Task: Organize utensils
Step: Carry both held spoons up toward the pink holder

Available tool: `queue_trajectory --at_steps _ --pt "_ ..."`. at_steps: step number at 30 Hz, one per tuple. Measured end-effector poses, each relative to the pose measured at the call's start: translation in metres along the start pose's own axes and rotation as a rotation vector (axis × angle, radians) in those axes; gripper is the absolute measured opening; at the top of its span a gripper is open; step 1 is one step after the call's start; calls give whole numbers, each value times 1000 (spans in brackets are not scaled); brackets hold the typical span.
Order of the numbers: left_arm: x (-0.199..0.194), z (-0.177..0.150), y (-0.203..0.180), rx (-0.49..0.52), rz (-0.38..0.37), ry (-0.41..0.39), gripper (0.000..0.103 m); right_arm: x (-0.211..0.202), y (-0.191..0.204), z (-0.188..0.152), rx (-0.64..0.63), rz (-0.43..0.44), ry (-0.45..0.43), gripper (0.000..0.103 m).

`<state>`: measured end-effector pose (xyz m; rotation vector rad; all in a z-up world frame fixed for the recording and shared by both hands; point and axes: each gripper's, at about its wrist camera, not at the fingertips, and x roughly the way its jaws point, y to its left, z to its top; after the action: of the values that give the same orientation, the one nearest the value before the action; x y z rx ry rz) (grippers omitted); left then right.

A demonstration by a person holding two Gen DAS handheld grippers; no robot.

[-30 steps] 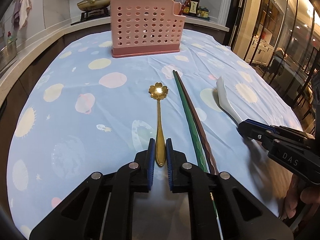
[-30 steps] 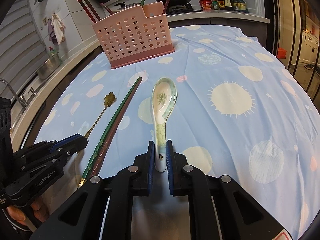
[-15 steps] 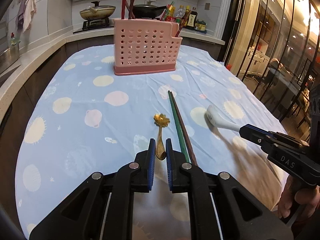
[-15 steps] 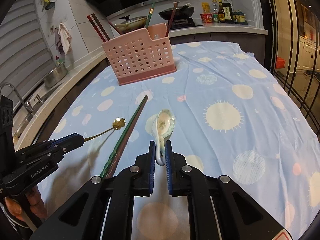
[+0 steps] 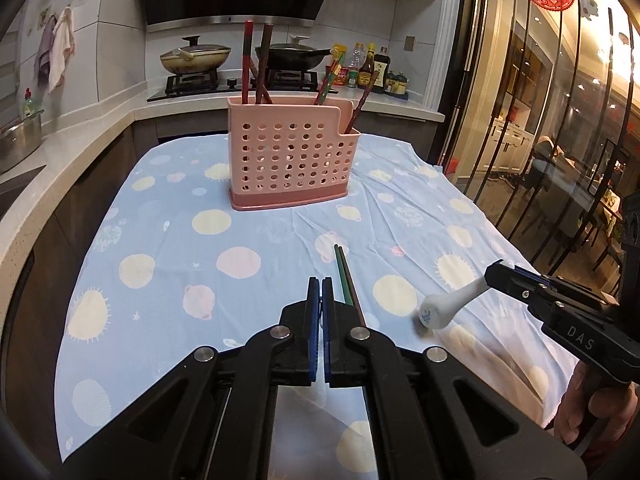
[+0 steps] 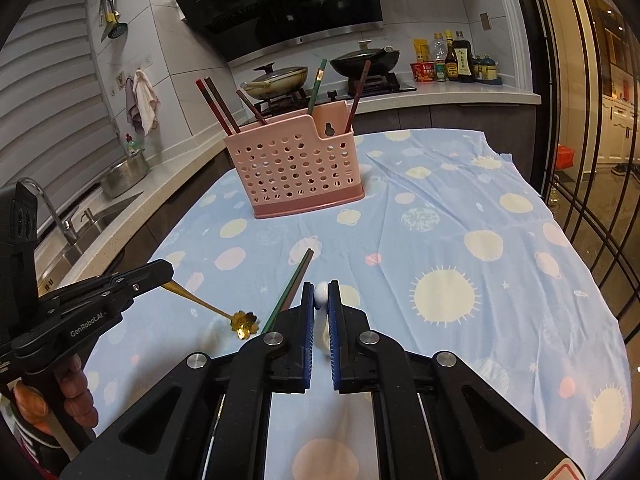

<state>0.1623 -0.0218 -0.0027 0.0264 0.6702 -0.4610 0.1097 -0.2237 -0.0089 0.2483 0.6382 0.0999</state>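
A pink perforated utensil holder [image 5: 290, 160] stands at the far middle of the table and shows in the right wrist view [image 6: 298, 166] too, with several chopsticks in it. My left gripper [image 5: 321, 282] is shut on a gold flower spoon [image 6: 240, 322], held above the cloth with its bowl hanging down. My right gripper [image 6: 321, 286] is shut on a white ceramic spoon [image 5: 448, 306], also lifted with the bowl drooping. A green and a brown chopstick [image 5: 346, 284] lie on the cloth between the two grippers, also seen in the right wrist view [image 6: 292, 284].
The table carries a blue cloth with sun and planet prints [image 5: 240, 260]. Behind it runs a counter with a stove, pans and sauce bottles [image 5: 368, 70]. A sink [image 6: 80, 216] is at the left. Glass doors [image 5: 560, 120] stand to the right.
Both grippers have risen and tilted up, lifting the gold spoon and the ceramic spoon off the cloth. The chopsticks stay on the table.
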Motion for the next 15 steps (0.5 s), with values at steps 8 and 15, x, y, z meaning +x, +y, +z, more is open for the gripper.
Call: queue_trajectory --at_steps 8,15 --pt "-4 28 0 28 20 -53 1 -2 2 23 -5 35 -33 7" --pt "-10 77 -2 69 40 -131 1 3 4 69 -26 52 -90 7"
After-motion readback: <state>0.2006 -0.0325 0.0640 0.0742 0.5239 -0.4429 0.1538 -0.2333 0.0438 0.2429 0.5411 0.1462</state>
